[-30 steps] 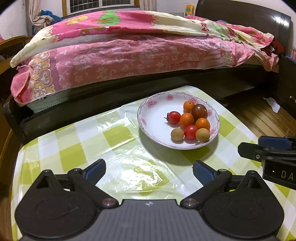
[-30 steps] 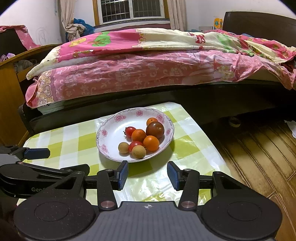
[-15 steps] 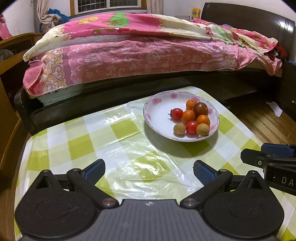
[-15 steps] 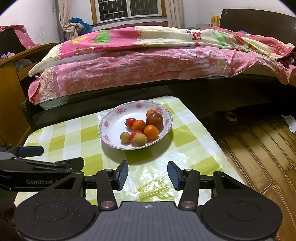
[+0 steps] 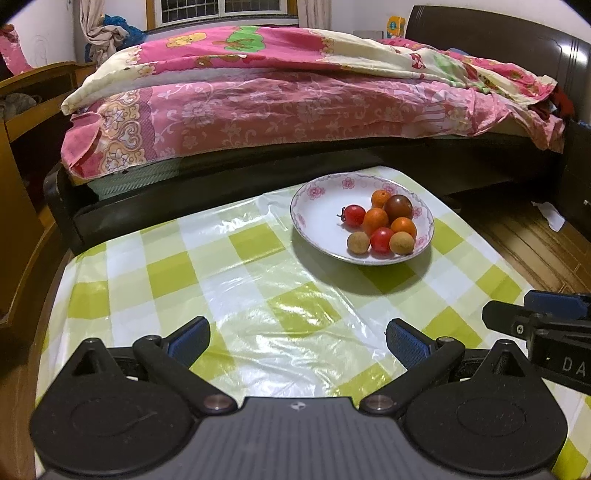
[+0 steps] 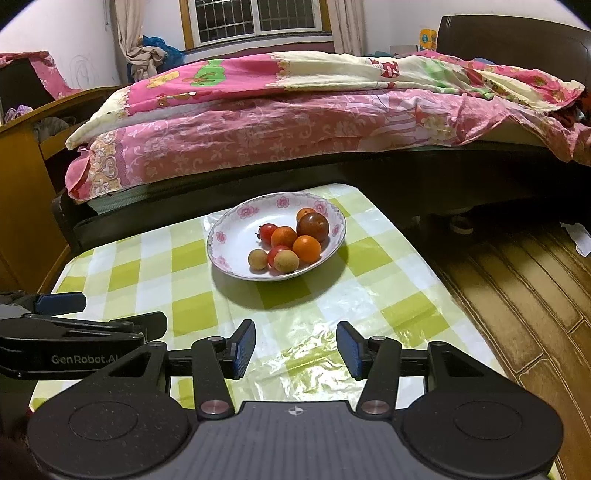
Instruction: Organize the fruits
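Both my grippers, left gripper (image 5: 297, 338) and right gripper (image 6: 295, 349), hover with fingers apart, empty; a clumsy grab could roll fruits (image 6: 286, 243) off the plate (image 6: 229, 251).

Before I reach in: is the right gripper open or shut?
Open. The right gripper has its blue pads spread wide apart with only the checked tablecloth between them, short of the plate.

— What sort of place is this?
— A home bedroom: a bed (image 6: 314, 122) with a pink floral quilt (image 5: 295, 107) and dark headboard (image 5: 491, 33), a barred window (image 6: 255, 18) with curtains, and a small table under a green checked cloth (image 5: 236, 280)
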A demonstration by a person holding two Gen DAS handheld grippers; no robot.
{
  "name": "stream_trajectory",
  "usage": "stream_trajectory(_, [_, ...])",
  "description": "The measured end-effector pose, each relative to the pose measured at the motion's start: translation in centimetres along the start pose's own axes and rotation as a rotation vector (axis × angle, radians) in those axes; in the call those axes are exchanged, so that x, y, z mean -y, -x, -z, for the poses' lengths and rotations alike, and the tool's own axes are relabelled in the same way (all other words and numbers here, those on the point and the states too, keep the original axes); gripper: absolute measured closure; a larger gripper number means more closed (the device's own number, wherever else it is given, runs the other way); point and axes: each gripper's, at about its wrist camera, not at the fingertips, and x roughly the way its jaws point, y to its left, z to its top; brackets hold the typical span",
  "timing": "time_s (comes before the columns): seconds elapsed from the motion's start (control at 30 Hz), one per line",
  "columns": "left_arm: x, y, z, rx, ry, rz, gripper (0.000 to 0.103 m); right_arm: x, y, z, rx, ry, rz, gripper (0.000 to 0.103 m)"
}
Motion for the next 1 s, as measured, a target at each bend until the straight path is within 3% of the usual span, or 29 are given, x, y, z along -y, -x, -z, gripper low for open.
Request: stream_trajectory(1.0, [0.5,3.0,2.4,-0.002,-0.013,-0.015,0.0,-1.2,2.1,2.1,-0.019,-0.002,-0.022,0.056])
